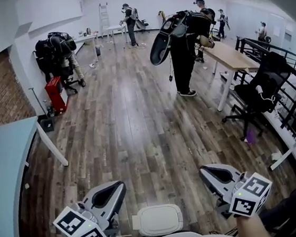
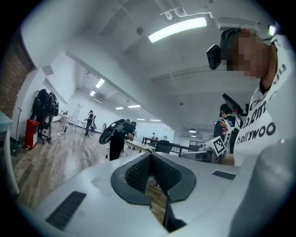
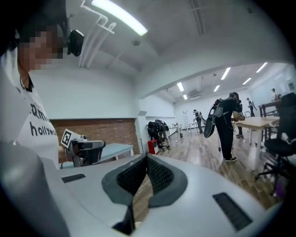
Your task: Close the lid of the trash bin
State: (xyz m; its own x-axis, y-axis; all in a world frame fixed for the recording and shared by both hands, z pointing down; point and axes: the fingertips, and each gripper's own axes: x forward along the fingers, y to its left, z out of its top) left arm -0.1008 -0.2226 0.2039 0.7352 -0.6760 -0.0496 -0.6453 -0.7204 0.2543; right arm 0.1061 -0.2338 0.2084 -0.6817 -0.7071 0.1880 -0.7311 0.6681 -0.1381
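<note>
Trash bin (image 1: 159, 220) sits low on the wood floor (image 1: 138, 122), close in front of the person, white lid looking flat on top. Left gripper (image 1: 113, 192) and right gripper (image 1: 211, 173) hover either side of it, not touching, both with jaws pressed together on nothing

Head view: from the person's head, facing forward and steeply down. The wood floor (image 1: 138, 122) fills the frame, with the left gripper (image 1: 119, 187) and right gripper (image 1: 205, 171) close at the bottom edge.
Left gripper view: rides low on its gripper and looks along the jaws, tilted up to the ceiling (image 2: 152, 69). It angles right and catches the right gripper.
Right gripper view: mirror setup. It angles left and catches the left gripper before a brick wall (image 3: 111, 129).
Shared: a person with a black bag (image 1: 183, 58), far off in all three views, and the floor.
</note>
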